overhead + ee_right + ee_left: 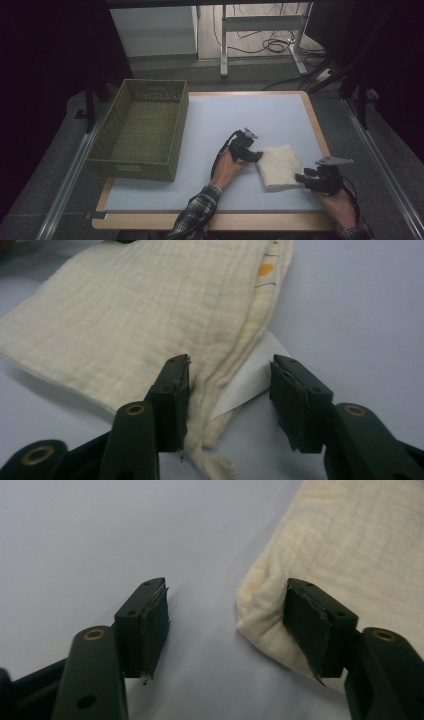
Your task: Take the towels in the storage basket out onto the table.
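A folded cream cloth (278, 166) lies near the bench's (280, 112) front right corner. The left hand-held gripper (256, 155), jaws apart, straddles its left corner; the right hand-held gripper (301, 177), jaws apart too, seems to straddle its near right edge. A green woven basket (141, 128) sits on the left edge.

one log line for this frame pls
left tongs: open, at cloth left corner | right tongs: open, straddling cloth's near edge | basket: empty, table's left
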`<act>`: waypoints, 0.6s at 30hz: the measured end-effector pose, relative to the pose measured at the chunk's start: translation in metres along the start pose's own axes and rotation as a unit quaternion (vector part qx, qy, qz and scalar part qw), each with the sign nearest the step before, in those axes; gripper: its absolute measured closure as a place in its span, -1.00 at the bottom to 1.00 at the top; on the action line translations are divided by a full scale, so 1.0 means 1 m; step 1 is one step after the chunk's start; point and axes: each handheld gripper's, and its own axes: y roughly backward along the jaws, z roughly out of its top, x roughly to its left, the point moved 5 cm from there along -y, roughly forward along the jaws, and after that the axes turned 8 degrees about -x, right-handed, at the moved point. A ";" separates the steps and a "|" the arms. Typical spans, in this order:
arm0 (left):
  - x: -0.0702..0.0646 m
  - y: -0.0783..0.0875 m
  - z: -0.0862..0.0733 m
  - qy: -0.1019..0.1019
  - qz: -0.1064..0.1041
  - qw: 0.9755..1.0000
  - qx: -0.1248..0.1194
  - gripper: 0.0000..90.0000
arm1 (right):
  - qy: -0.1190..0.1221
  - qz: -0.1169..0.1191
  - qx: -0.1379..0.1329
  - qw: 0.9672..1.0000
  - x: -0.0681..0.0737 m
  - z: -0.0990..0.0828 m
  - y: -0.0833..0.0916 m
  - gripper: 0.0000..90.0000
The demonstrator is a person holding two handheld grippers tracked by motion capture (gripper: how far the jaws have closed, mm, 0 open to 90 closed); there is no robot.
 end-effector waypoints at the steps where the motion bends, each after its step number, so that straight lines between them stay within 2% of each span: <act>1: -0.001 0.000 0.000 0.000 -0.003 1.000 -0.002 -0.07 | -0.002 0.003 0.002 1.000 0.002 0.000 0.000 0.33; 5: -0.005 0.001 -0.001 0.007 -0.015 1.000 -0.003 0.22 | -0.016 0.025 0.007 1.000 0.005 0.000 -0.001 0.64; 7: -0.007 0.001 -0.001 0.013 -0.029 0.999 -0.002 0.40 | -0.024 0.038 0.009 0.999 0.005 0.000 -0.001 0.75; 8: -0.009 0.001 -0.001 0.017 -0.046 0.999 -0.004 0.58 | -0.024 0.039 0.010 0.999 0.005 0.000 -0.001 0.78; 9: -0.009 0.001 -0.001 0.020 -0.051 0.998 -0.007 0.74 | -0.026 0.040 0.010 0.999 0.006 0.000 -0.001 0.80; 11: -0.010 0.001 -0.001 0.021 -0.052 0.998 -0.008 0.82 | -0.026 0.044 0.015 0.999 0.006 0.001 -0.001 0.82; 14: -0.010 0.003 0.001 0.001 -0.040 0.999 -0.008 0.86 | -0.024 0.045 0.019 0.999 0.007 0.004 -0.001 0.83; 15: -0.010 0.005 0.003 -0.006 -0.036 0.999 -0.010 0.86 | -0.022 0.050 0.018 0.998 0.009 0.005 0.000 0.84; 18: -0.007 0.012 0.009 -0.008 -0.032 0.999 -0.022 0.86 | -0.022 0.059 0.005 0.998 0.013 0.010 0.004 0.83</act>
